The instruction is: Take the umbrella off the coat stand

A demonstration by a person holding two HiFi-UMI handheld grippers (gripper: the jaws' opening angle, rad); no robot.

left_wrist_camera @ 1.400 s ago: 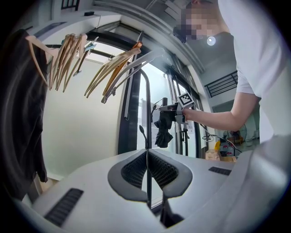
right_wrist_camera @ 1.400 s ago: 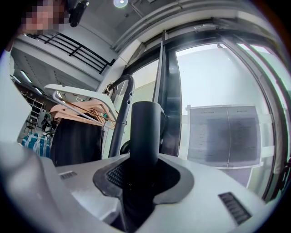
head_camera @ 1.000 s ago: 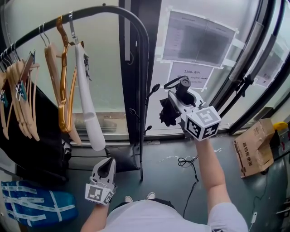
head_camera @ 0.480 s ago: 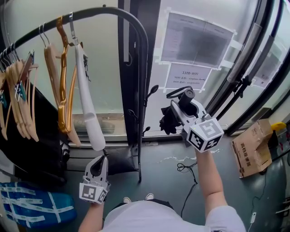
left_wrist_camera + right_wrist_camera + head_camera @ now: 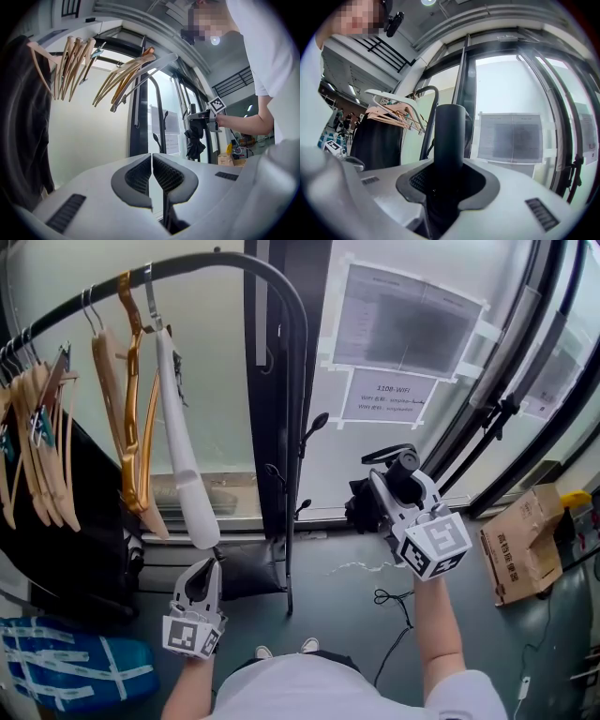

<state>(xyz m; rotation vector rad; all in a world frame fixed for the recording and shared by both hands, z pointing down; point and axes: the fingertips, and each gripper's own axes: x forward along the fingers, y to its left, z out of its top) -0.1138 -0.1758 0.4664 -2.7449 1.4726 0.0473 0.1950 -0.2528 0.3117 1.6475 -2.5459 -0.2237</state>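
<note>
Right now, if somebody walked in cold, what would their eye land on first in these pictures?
First the black folded umbrella, clamped by its handle in the right gripper in front of the glass wall, right of centre. Next, the row of hangers on the curved black rail at upper left, with the shut, empty left gripper low beneath them.
</note>
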